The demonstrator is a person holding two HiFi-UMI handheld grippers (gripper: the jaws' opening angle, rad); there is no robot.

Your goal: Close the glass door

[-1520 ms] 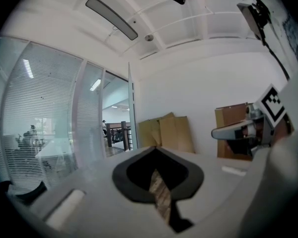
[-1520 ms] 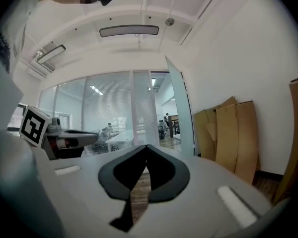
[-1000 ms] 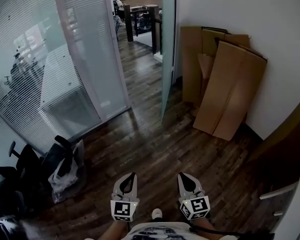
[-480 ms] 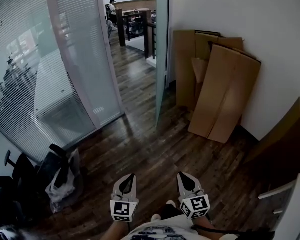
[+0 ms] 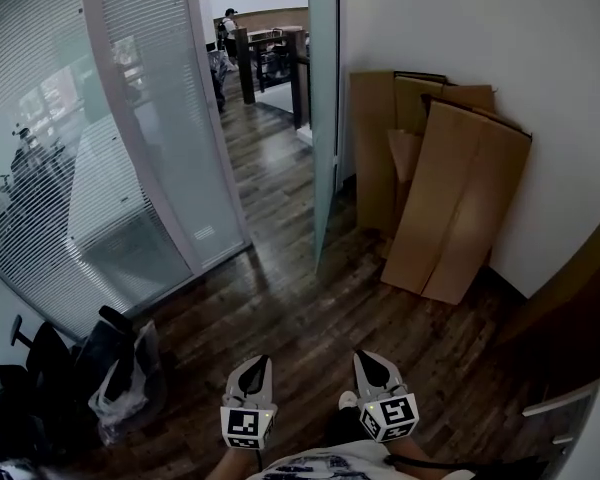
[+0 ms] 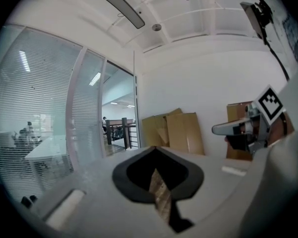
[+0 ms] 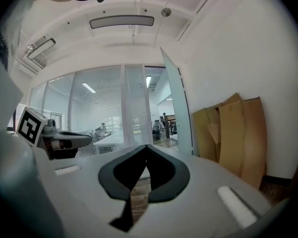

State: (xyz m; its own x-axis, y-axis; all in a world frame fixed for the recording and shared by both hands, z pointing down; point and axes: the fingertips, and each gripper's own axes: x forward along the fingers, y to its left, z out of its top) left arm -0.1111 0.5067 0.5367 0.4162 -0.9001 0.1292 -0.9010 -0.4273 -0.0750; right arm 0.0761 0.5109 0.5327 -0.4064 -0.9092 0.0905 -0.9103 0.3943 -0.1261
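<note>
We are holding the left gripper (image 5: pixel 258 366) and the right gripper (image 5: pixel 368 361) with jaws together, gripping nothing. Well ahead of them, the glass door (image 5: pixel 323 118), pale green and frosted, is standing open, edge toward us, just left of cardboard sheets (image 5: pixel 450 198).

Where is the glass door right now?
In the head view, the glass door stands open at upper centre, between the blinds-covered glass wall on its left and the cardboard sheets on its right.
</note>
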